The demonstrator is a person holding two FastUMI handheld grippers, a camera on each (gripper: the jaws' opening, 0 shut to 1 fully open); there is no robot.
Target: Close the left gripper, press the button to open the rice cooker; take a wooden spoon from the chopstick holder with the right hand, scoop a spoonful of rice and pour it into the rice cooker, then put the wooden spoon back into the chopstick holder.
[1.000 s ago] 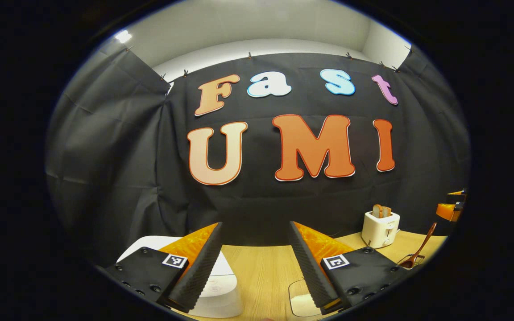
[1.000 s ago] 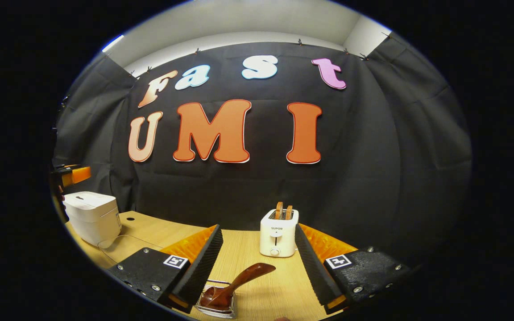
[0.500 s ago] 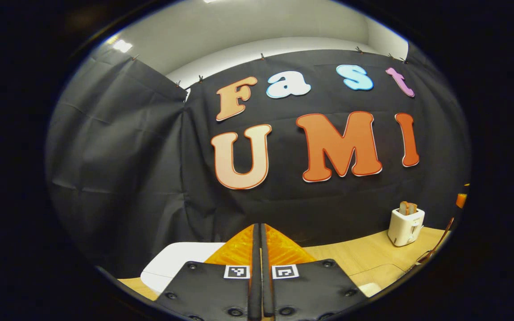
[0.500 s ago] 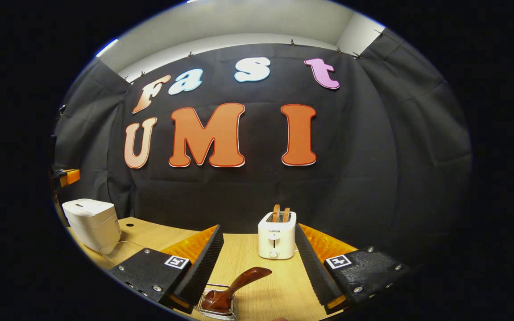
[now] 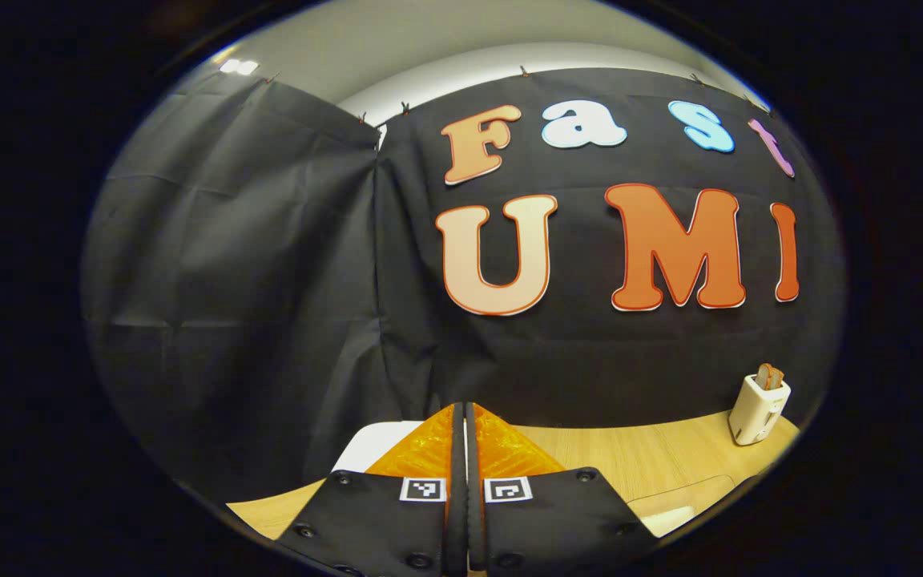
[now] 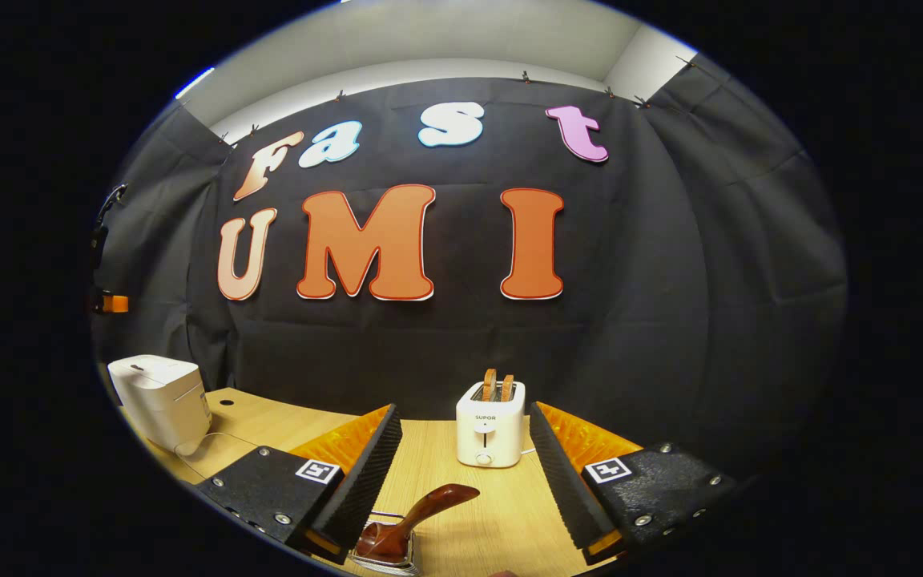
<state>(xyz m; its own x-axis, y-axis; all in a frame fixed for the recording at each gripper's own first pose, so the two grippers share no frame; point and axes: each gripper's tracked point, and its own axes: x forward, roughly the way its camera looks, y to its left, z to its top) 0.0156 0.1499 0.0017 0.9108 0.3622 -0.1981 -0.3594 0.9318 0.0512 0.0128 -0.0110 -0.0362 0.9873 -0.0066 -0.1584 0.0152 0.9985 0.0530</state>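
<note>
Left tool, clenched since 1 s ago, nears rice cooker on worktop for button press; right tool released above wooden spoon.

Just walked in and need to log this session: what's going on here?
A person holds a gripper in each hand at a wooden table. The left gripper is shut with nothing between its fingers, over the white rice cooker, whose lid is still down. The right gripper is open, above the wooden spoon in its holder. A toaster stands behind.
</note>
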